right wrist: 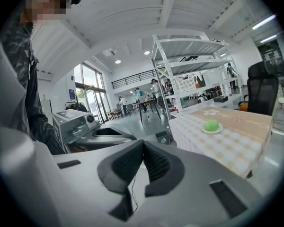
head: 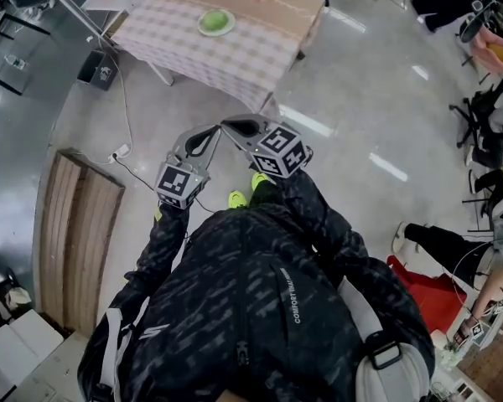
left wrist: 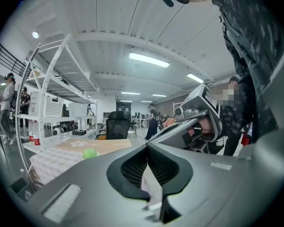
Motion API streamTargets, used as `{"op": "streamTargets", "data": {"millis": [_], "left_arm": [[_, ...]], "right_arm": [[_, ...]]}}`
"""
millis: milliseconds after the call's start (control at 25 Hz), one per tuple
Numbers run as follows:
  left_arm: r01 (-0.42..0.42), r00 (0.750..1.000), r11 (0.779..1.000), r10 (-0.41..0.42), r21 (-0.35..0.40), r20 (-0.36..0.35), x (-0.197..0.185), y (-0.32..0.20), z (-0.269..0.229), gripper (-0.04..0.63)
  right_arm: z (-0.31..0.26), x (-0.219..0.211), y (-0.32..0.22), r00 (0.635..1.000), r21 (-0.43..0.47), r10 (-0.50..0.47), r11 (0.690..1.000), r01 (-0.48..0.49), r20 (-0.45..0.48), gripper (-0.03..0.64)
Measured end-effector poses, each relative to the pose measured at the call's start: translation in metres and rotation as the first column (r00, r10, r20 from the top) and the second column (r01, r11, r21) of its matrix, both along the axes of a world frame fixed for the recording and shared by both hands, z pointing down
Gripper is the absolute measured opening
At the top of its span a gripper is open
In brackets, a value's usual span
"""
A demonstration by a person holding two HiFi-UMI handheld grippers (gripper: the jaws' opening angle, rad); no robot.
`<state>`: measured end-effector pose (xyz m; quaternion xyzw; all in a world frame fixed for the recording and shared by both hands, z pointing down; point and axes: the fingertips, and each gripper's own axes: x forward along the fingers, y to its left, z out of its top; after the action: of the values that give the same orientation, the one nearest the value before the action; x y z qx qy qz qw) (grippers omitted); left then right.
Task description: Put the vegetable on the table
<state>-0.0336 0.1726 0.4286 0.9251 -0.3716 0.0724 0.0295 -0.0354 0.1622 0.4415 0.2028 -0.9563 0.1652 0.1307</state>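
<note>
A round green vegetable (head: 215, 20) lies on a small plate on a table (head: 251, 53) with a checked cloth, some way ahead of me across the floor. It also shows in the left gripper view as the vegetable (left wrist: 89, 153) and in the right gripper view as the vegetable (right wrist: 211, 125). My left gripper (head: 211, 131) and right gripper (head: 233, 126) are held side by side in front of the person's chest, tips almost together, pointing toward the table. The left gripper (left wrist: 147, 146) is shut with nothing in it. The right gripper (right wrist: 143, 143) is likewise shut and empty.
A white metal shelving rack (right wrist: 189, 74) stands behind the table, with a black office chair (left wrist: 117, 127) at its far side. A wooden panel (head: 75, 229) lies on the floor to the left, with a cable and power strip (head: 120, 152) nearby. People stand in the background.
</note>
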Motion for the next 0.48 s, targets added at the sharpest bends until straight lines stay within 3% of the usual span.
{"op": "streamTargets", "data": {"millis": [480], "left_arm": [[-0.001, 1.000, 0.999, 0.000, 0.034, 0.006, 0.005, 0.011, -0.015, -0.002]], "right_arm": [[-0.016, 0.006, 0.010, 0.999, 0.037, 0.030, 0.999, -0.031, 0.018, -0.015]]}}
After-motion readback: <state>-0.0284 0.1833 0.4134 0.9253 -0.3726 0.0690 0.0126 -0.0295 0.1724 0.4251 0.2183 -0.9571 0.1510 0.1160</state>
